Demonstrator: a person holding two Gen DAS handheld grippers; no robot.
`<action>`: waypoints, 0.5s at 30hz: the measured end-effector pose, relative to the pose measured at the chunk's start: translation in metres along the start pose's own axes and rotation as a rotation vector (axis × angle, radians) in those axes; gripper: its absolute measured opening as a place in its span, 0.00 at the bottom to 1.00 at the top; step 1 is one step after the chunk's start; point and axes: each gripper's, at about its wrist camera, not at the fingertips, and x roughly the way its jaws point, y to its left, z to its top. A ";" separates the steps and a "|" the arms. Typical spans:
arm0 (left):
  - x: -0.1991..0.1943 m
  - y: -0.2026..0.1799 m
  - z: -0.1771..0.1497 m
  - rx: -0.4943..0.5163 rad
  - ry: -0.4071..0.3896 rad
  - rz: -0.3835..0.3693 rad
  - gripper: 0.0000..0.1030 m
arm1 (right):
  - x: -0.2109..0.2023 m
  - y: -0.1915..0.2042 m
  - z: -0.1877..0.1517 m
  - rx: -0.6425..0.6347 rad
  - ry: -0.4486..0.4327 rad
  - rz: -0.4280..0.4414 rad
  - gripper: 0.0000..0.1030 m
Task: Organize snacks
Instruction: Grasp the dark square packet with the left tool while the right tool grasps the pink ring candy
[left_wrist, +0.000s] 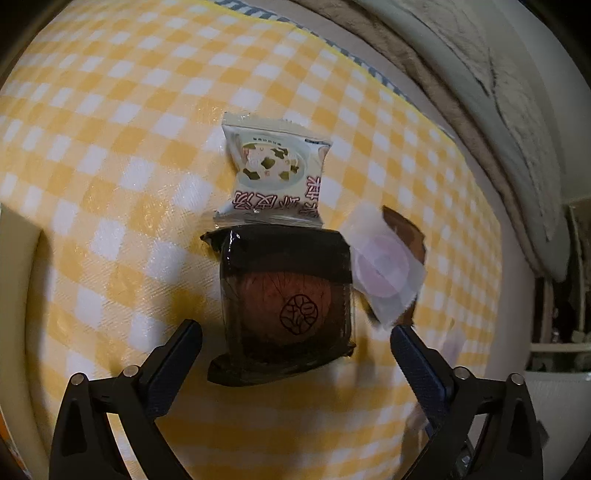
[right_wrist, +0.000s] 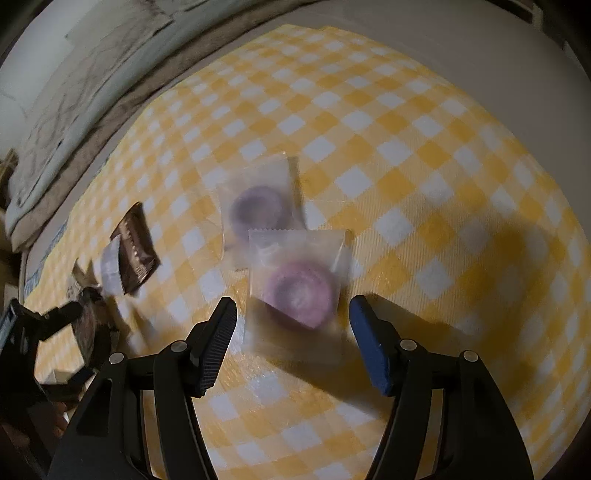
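Two clear packets (right_wrist: 295, 291), purple round pastries

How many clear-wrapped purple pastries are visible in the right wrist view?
2: the near pastry lies between the open right gripper fingers; the far pastry sits just behind, its wrapper partly overlapped. Others may lie outside this view.

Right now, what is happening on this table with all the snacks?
A person is sorting wrapped snacks on a yellow checked tablecloth with two handheld grippers. The left gripper is open around a dark wrapped cake, with a white packet just beyond it. The right gripper is open around a clear packet with a purple pastry; a second one lies behind. Nothing is gripped yet.
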 end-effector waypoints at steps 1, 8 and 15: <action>0.001 -0.002 -0.001 0.001 -0.019 0.020 0.95 | 0.001 0.001 0.000 0.008 -0.002 -0.014 0.64; -0.002 -0.013 -0.010 0.021 -0.111 0.111 0.75 | 0.005 0.016 -0.006 -0.044 -0.015 -0.108 0.62; -0.004 -0.019 -0.012 0.094 -0.154 0.148 0.61 | 0.003 0.019 -0.009 -0.088 -0.033 -0.118 0.52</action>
